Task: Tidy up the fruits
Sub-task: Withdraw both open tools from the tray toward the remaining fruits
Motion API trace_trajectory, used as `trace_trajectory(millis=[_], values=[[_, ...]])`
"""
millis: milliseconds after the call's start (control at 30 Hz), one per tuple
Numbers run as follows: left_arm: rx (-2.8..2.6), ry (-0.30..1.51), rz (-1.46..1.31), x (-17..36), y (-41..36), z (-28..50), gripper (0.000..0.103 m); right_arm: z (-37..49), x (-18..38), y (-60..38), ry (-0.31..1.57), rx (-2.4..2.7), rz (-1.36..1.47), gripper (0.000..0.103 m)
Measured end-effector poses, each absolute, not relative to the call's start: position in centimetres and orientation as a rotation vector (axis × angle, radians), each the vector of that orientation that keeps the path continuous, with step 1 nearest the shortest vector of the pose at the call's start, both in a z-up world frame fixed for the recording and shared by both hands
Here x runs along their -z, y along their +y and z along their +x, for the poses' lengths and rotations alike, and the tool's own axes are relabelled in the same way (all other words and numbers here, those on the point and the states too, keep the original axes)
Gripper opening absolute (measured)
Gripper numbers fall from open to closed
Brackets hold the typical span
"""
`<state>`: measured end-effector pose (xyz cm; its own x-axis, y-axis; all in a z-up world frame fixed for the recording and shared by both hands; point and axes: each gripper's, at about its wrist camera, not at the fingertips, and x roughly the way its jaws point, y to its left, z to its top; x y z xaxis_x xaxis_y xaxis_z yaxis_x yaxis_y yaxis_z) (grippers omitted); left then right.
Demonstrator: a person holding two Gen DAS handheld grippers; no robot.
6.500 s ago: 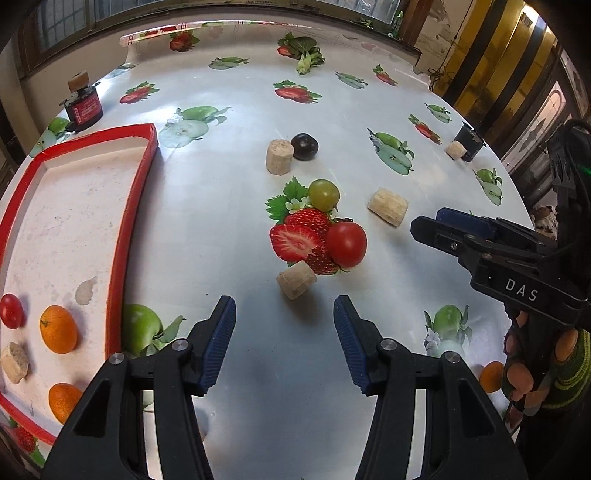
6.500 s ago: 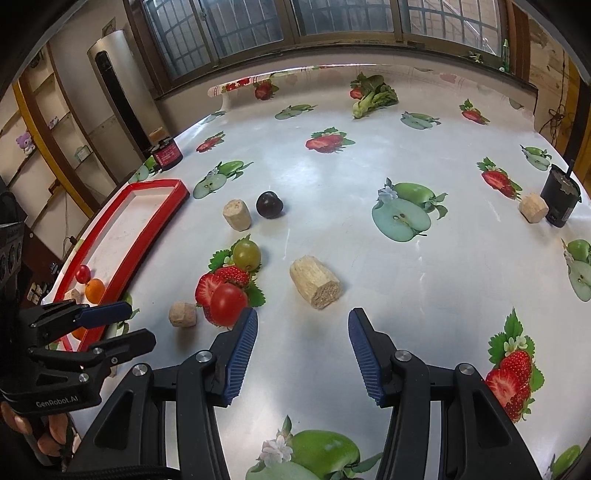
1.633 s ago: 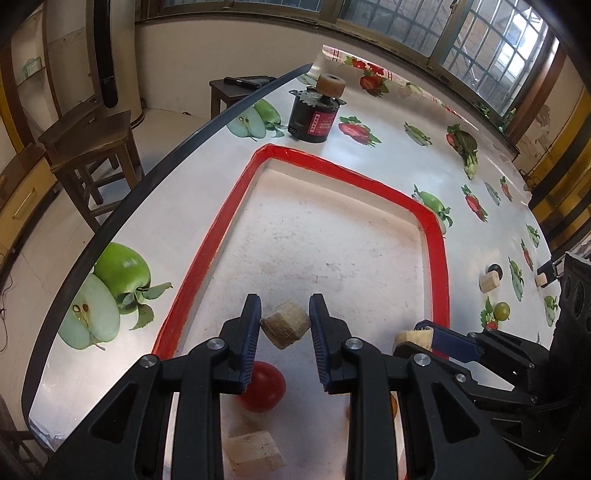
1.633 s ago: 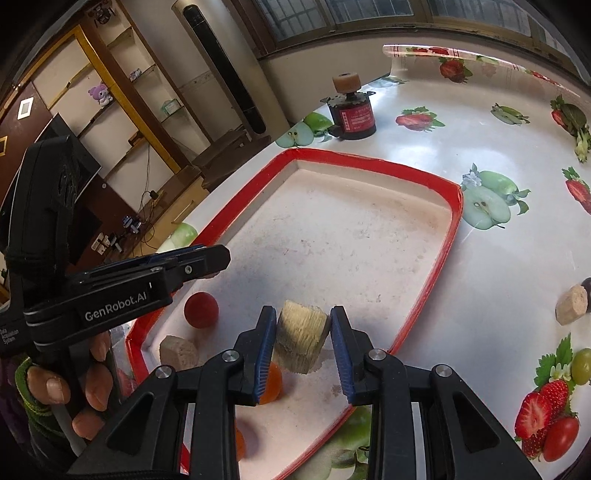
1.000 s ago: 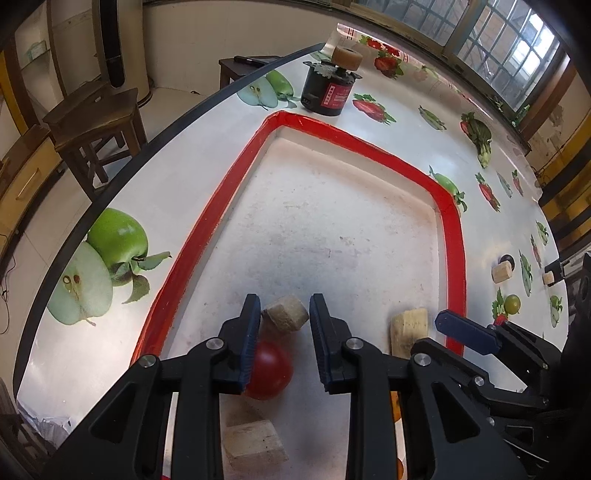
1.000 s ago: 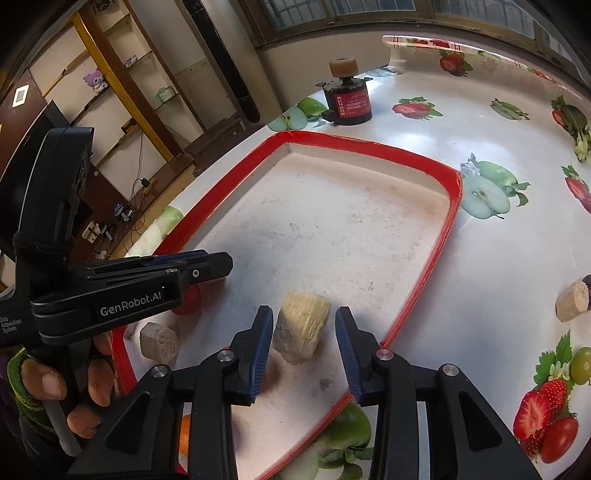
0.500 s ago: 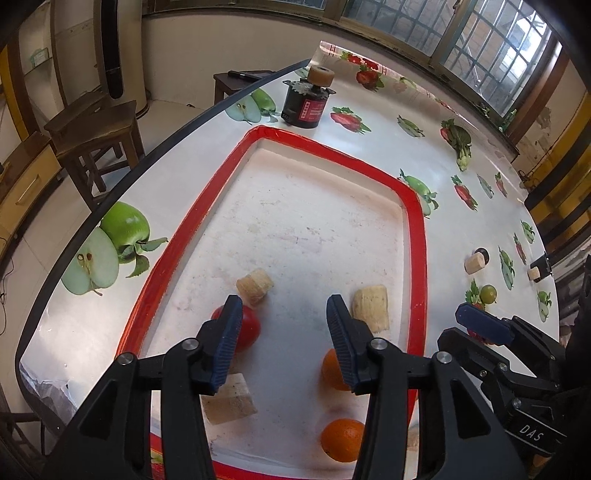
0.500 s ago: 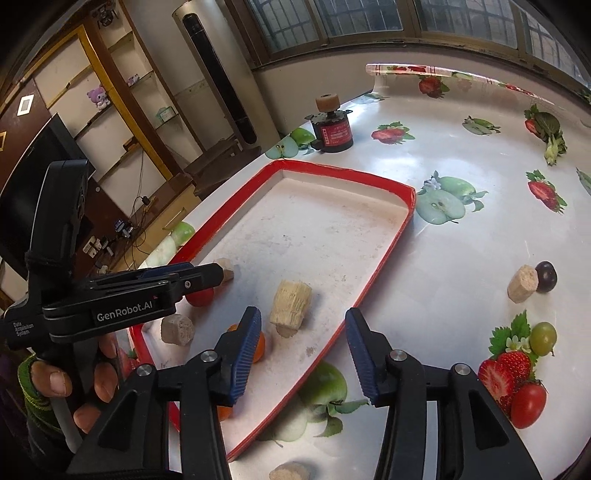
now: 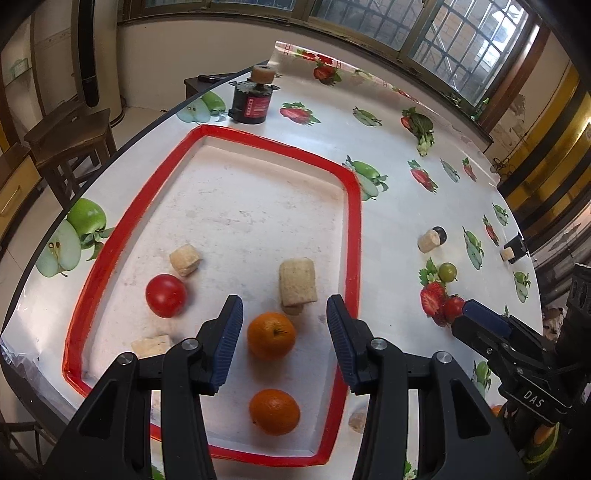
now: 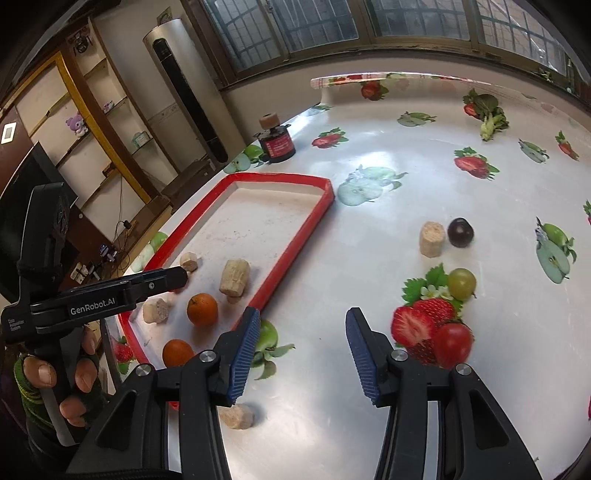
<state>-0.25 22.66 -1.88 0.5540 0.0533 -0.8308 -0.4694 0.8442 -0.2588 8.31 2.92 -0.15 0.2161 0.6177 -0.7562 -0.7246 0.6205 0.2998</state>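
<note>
Your left tongs [image 9: 284, 332] stand parted with nothing between the ribbed blue pads [image 9: 229, 338], having just been opening; they hang above the red-rimmed tray [image 9: 352, 236]. Your right tongs [image 10: 301, 350] are likewise spread and empty, their jaws also just widening, over bare tabletop [image 10: 424, 177] just outside the tray's rim.

Under the left tongs lie two dimpled oranges [image 9: 271, 336], one nearer you than the other. Just beyond sits a pale, rough cylinder [image 9: 297, 282] on its side, fibrous like cork or dry bread; you cannot tell which from here. To its left rest a glossy red tomato [image 9: 165, 295] and a small beige chunk [image 9: 184, 259] just beside it, with a squarish piece [image 9: 150, 345] nearer the front rim. The tray floor is white, scuffed and speckled.

Still out on the tabletop, well apart from the tray: a second red tomato [image 10: 452, 343], a green grape [image 10: 461, 283], a dark plum [image 10: 460, 232] touching a stubby cork-like piece [image 10: 431, 239], and another stub [image 10: 240, 416] close to your right tongs.

The tabletop wears a shiny white oilcloth printed with strawberries and apples. A black-and-red motor [image 9: 255, 103] stands near its far edge. Barred windows [image 10: 332, 22], wooden shelves [image 10: 96, 122] and a tall grey air conditioner [image 10: 184, 85] ring the room.
</note>
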Motion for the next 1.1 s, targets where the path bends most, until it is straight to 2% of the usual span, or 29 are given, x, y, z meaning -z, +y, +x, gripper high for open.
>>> trace_trajectory(millis=[133, 567, 1100], values=[[-0.29, 0.95, -0.467, 1.6, 20.8, 0.5, 0.045, 8.8, -0.2, 0.3, 0.967, -0.887, -0.102, 0.054], [-0.181, 0.991, -0.411, 2.1, 15.3, 3.2, 0.045, 11.0, 0.4, -5.0, 0.962, -0.779, -0.059, 0.055], [-0.142, 1.019, -0.393, 3.1, 14.3, 6.8, 0.045, 13.4, 4.5, -3.4, 1.029, -0.736, -0.164, 0.054]])
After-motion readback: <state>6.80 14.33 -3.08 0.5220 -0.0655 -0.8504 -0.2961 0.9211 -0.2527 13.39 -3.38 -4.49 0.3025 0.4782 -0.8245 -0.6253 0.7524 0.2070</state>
